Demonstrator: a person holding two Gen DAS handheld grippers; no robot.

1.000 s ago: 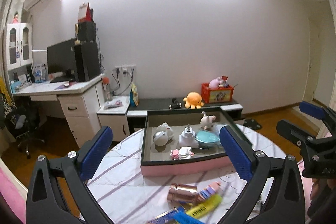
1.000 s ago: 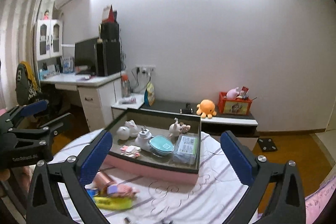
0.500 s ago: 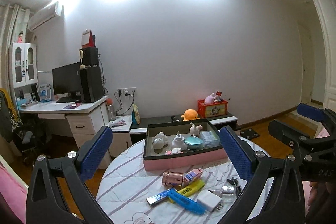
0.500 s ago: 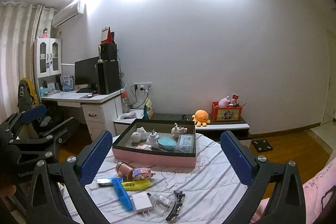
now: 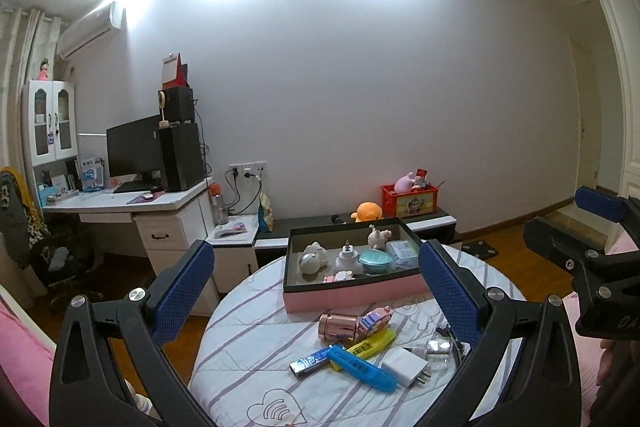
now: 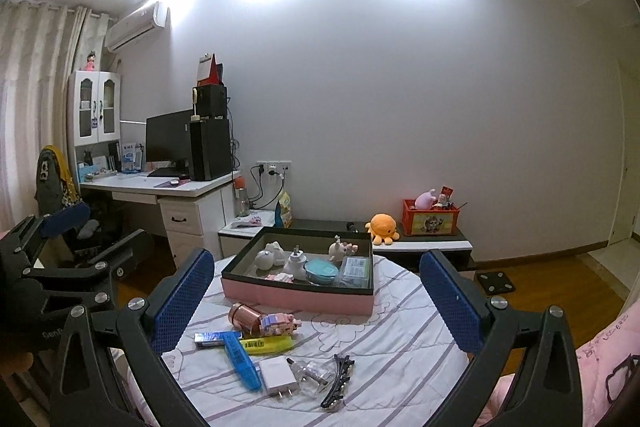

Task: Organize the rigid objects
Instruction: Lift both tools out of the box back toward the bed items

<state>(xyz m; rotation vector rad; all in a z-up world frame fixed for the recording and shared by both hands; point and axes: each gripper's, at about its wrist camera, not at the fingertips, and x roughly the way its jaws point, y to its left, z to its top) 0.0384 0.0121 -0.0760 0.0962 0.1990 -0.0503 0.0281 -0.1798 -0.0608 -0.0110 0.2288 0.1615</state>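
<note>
Blue mesh pads line the fingers of both grippers I hold, and both stand wide apart with nothing between them. My left gripper point(image 5: 316, 283) hangs above the near edge of a round table covered in a white cloth with lilac stripes point(image 5: 248, 331); my right gripper point(image 6: 316, 283) hangs over the same table beside it, and each shows at the edge of the other's view.

Straight ahead of both, beyond the fingertips, sits a shallow rectangular tray with pink outer walls and a dark rim point(image 5: 352, 297). Inside it lie a white round figurine point(image 5: 309, 262), a white plug-shaped piece point(image 5: 347, 257), a teal round tin point(image 5: 375, 261), a small pink-and-white pig figure point(image 5: 377, 235), a clear packet point(image 5: 402, 250) and a little pink block toy point(image 5: 340, 275).

Nearer to me than the tray, loose on the cloth, lie a rose-gold metal cylinder point(image 6: 244, 315) touching a pink brick-built toy point(image 6: 280, 323), a yellow highlighter point(image 6: 266, 345), a blue foil stick point(image 6: 210, 337), a blue rectangular bar point(image 6: 240, 361), a white wall charger point(image 6: 278, 375), a clear small bottle point(image 6: 310, 373) and a black toothed hair clip point(image 6: 338, 379). The clip lies closest to my right gripper's right finger.
</note>
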